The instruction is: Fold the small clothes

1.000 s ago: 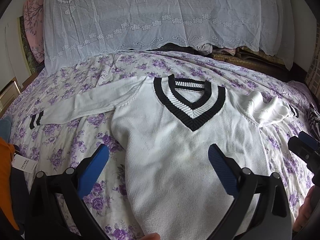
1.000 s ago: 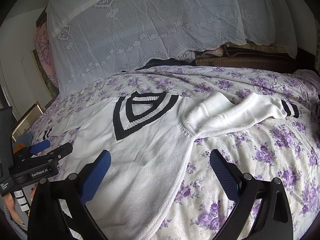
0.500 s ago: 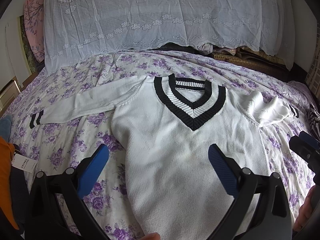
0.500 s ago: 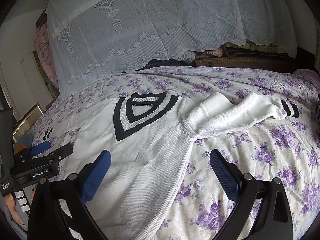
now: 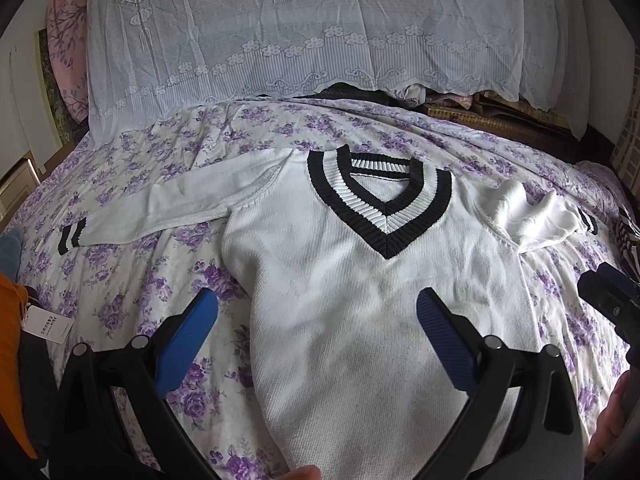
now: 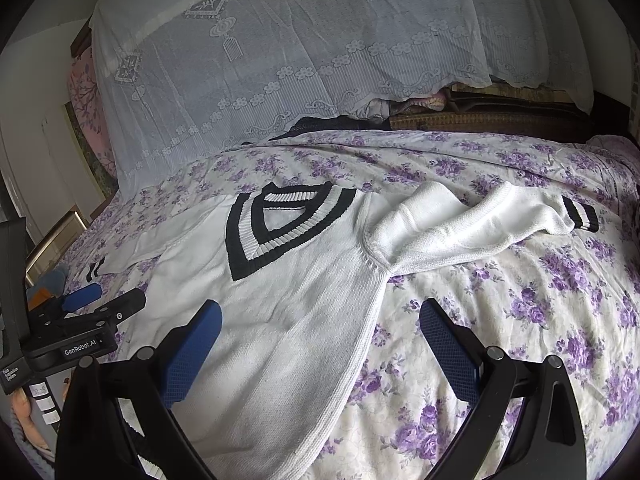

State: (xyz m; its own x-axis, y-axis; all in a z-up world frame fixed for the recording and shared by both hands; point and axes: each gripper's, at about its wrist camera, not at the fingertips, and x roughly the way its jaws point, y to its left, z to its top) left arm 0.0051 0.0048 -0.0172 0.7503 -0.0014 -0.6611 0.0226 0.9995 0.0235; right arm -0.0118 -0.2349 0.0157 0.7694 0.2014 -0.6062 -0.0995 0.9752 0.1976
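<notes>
The white sweater's (image 5: 360, 320) hem runs off the bottom edge of both views. Print on a small paper tag (image 5: 48, 324) at lower left is too small to read. Behind the lace cloth (image 5: 320, 32), stacked items (image 5: 460, 102) stay mostly hidden. Only a sliver of a hand (image 5: 610, 420) shows at lower right.

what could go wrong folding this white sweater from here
1. The right sleeve lies bunched and doubled over, so folding it in as it is would likely trap a lump.
2. The left sleeve stretches far out; a one-point pull may drag the sweater askew.
3. The left tongs and right tongs are open; a deep pinch could also catch the floral bedsheet.
</notes>
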